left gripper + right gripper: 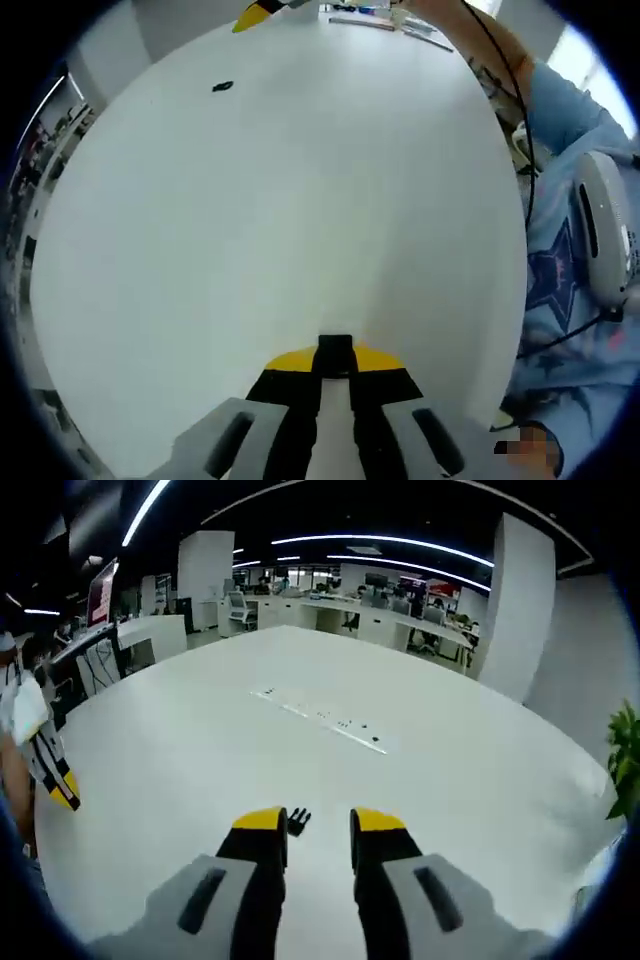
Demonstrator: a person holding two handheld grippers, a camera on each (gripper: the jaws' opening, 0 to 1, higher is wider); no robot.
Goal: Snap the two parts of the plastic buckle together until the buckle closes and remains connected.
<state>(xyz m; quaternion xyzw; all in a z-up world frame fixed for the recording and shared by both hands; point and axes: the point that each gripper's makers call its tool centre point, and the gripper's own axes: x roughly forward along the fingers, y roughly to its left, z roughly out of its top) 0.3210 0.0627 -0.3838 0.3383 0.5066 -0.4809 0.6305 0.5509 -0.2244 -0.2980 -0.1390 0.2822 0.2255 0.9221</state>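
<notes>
In the left gripper view a small black plastic buckle part (334,349) is pinched between the closed yellow-tipped jaws of the left gripper (334,362). In the right gripper view the other small black pronged buckle part (297,821) lies on the white bench (180,750), just beside the left jaw of the right gripper (318,830), whose jaws stand apart, holding nothing. At 9 o'clock there, the left gripper (60,785) hangs over the bench edge.
</notes>
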